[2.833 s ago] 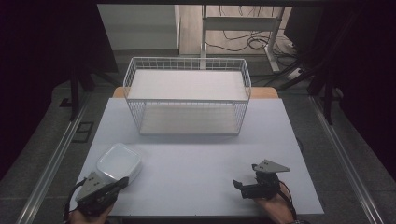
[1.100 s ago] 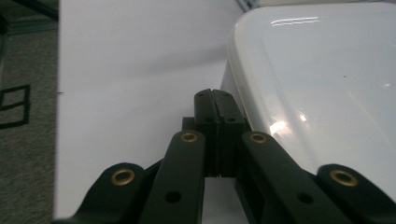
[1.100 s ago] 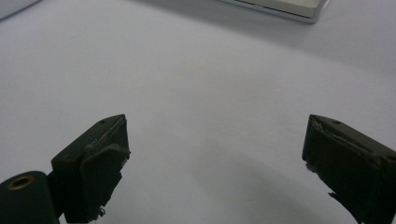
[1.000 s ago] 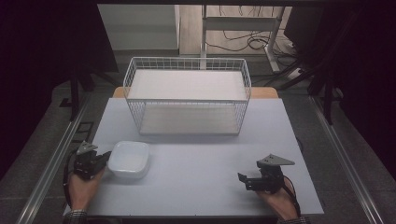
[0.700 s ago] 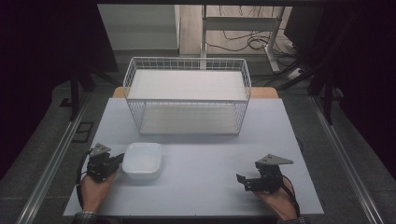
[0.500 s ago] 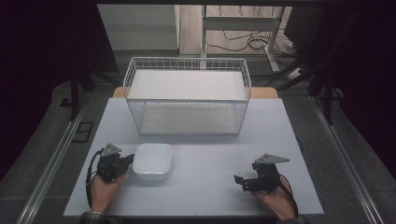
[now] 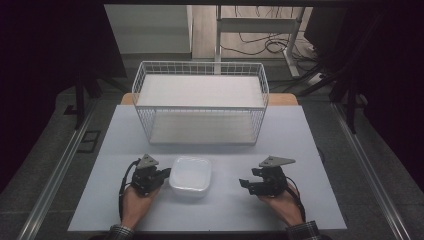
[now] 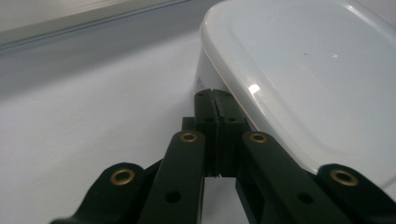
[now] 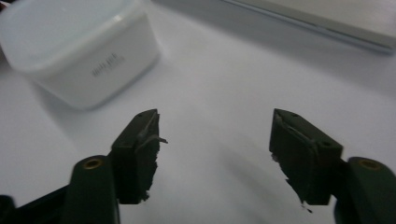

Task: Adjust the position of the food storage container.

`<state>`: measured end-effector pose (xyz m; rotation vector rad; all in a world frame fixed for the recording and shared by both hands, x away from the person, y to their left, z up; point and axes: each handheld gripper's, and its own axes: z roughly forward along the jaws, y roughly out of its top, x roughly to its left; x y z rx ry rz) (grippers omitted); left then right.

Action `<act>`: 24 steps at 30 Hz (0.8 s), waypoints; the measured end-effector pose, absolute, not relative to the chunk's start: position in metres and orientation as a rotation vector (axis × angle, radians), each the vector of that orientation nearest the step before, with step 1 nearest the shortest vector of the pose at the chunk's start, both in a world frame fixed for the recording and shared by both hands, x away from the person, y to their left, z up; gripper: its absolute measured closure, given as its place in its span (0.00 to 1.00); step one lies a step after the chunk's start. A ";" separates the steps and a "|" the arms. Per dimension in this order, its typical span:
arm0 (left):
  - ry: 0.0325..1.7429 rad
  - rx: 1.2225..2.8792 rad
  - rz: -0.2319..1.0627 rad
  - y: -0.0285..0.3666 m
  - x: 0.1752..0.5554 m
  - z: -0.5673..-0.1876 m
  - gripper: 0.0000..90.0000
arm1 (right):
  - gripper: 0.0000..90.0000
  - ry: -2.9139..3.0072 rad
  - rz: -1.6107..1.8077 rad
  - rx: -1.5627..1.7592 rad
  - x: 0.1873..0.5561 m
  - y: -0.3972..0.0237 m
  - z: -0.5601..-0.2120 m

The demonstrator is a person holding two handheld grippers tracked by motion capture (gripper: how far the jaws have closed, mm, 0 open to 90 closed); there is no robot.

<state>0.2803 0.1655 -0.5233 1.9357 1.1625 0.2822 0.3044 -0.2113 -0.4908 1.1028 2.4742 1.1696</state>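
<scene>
- Forearms enter from the bottom edge of the high view, your sleeves just showing, each hand wrapped around the back of a gripper and lying low over the white table (image 7: 300, 140).
- Your left hand (image 7: 134, 202) angles up and to the right, aiming the left gripper (image 7: 161, 176) at the left side of the white lidded container (image 7: 190, 175).
- In the left gripper view, the left gripper (image 8: 215, 100) has its two black jaws pressed flat together with no gap, nothing between them, their tips against the container (image 8: 303, 74) wall just under the lid's rim.
- Your right hand (image 7: 281, 201) points up and to the left, with the right gripper (image 7: 246, 185) aimed toward the container but well apart from it; a grey three-cornered plate sits on top.
- In the right gripper view, the right gripper (image 9: 215, 135) stands with its jaws spread wide, bare table between them, the container (image 9: 79, 49) ahead and to the upper left.
- The container sits on the table between the two grippers, nearer your left one, lid on.
- Beyond it, toward the far edge of the table, stands a white wire basket (image 7: 200, 102) with a pale flat bottom.
- Past the table, cables lie on the floor (image 7: 260, 45) amid dark surroundings.
</scene>
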 end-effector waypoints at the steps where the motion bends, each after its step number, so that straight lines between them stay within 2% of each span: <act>1: 1.152 1.941 0.265 0.161 0.280 -0.523 1.00 | 0.42 2.478 1.169 1.096 0.306 -0.207 -0.490; 5: 1.085 1.986 0.192 0.144 0.279 -0.526 1.00 | 0.50 2.520 1.119 1.068 0.313 -0.192 -0.492; 7: 1.062 2.002 0.236 0.142 0.281 -0.522 0.99 | 0.55 2.533 1.097 1.066 0.318 -0.185 -0.496; 12: 1.094 1.958 0.251 0.144 0.308 -0.523 0.99 | 0.80 2.554 1.072 1.061 0.329 -0.172 -0.499; 14: 1.080 1.935 0.197 0.139 0.321 -0.528 0.99 | 0.87 2.552 1.070 1.047 0.333 -0.165 -0.500; 19: 1.100 1.926 0.160 0.131 0.328 -0.532 1.00 | 0.94 2.532 1.024 1.017 0.342 -0.152 -0.503; 24: 1.123 1.939 0.162 0.132 0.313 -0.529 1.00 | 0.94 2.537 1.043 1.027 0.341 -0.154 -0.505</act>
